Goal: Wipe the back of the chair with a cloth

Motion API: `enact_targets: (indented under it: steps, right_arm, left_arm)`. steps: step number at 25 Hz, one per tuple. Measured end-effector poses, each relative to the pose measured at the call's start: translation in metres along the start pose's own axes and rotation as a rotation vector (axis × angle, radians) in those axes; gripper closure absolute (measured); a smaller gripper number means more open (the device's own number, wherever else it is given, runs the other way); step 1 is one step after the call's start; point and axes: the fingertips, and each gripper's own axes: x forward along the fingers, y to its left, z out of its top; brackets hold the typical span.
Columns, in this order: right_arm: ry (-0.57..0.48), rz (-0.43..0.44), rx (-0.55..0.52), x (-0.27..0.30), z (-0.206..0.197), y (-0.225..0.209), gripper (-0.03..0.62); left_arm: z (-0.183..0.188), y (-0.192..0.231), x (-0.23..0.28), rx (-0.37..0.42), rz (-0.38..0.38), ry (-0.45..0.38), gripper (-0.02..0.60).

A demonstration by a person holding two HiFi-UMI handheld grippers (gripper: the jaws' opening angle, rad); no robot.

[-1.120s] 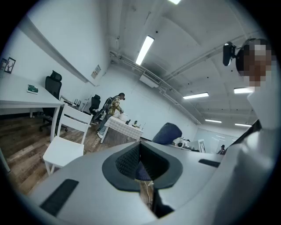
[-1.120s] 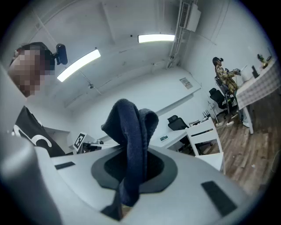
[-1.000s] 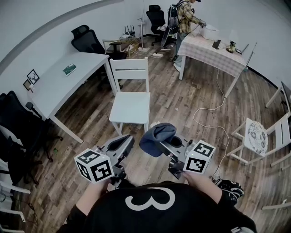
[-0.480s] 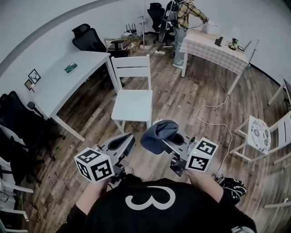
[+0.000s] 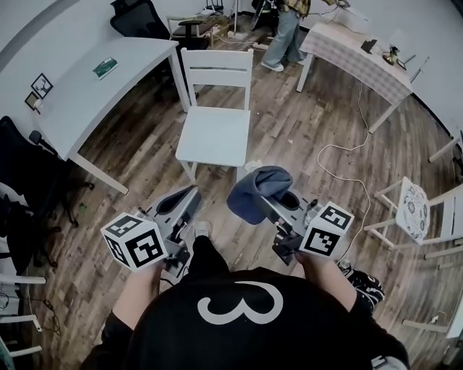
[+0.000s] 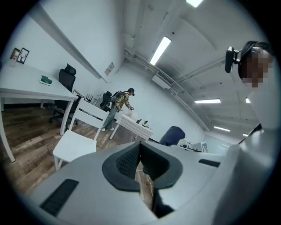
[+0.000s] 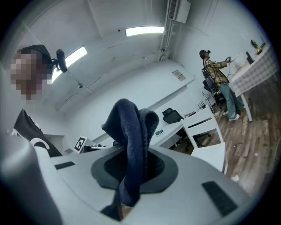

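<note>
A white wooden chair (image 5: 213, 136) stands on the wood floor ahead of me, its slatted back (image 5: 217, 66) on the far side. My right gripper (image 5: 266, 201) is shut on a dark blue cloth (image 5: 258, 190), which bunches up above the jaws. In the right gripper view the cloth (image 7: 131, 140) rises out of the right gripper (image 7: 131, 178), with the chair (image 7: 206, 138) off to the right. My left gripper (image 5: 185, 204) is shut and holds nothing. The left gripper view has the left gripper (image 6: 140, 163) low, the chair (image 6: 77, 139) at left and the cloth (image 6: 172, 135) at right.
A long white desk (image 5: 94, 94) runs along the left, with black office chairs (image 5: 137, 16) behind it. A checked-cloth table (image 5: 362, 54) and a standing person (image 5: 283, 35) are at the back. A cable (image 5: 340, 155) trails over the floor. A cushioned white chair (image 5: 414, 217) stands right.
The head view has come forward, so the white chair now sits nearer and larger. Both grippers keep their pose, the cloth still held. The person at the back has shifted.
</note>
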Motion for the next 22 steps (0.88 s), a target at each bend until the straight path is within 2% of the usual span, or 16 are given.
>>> enact_targets:
  steps: [8, 13, 16, 22]
  right_arm:
    - [0.025, -0.056, 0.076, 0.111, 0.003, -0.07, 0.543]
    - [0.056, -0.113, 0.123, 0.196, 0.006, -0.123, 0.543]
    - [0.061, -0.161, 0.165, 0.237, 0.009, -0.157, 0.543]
    - [0.016, -0.207, 0.124, 0.298, 0.032, -0.195, 0.543]
  left_arm:
    - [0.036, 0.119, 0.032, -0.077, 0.023, 0.06, 0.568]
    - [0.079, 0.202, 0.062, -0.059, 0.022, 0.109, 0.568]
    - [0.099, 0.249, 0.075, -0.074, 0.019, 0.129, 0.568]
    - [0.126, 0.305, 0.101, -0.088, -0.028, 0.158, 0.568]
